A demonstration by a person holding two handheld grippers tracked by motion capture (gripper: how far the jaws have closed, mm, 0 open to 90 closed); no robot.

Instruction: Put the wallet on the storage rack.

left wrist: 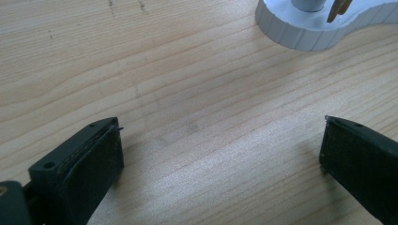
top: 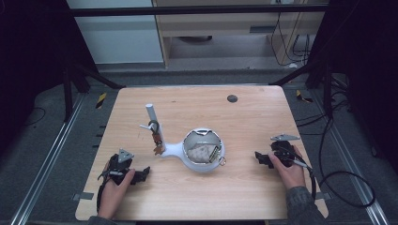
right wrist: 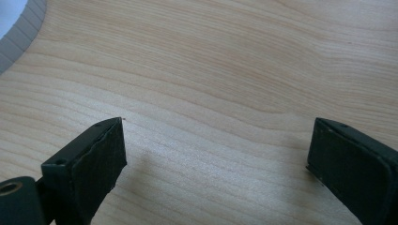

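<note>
The pale wooden table, its grain running in long wavy lines, carries a white plastic stand at its centre: a round ribbed-edged bowl joined by a neck to a smaller base with an upright white post. Crumpled pale cloth lies in the bowl, and small brown pieces hang at the post. The left gripper, low on the table well left of the stand, has its flat black jaws spread wide and released, bare wood between them. The right gripper, just right of the bowl, is equally wide apart and grasps nothing
</note>
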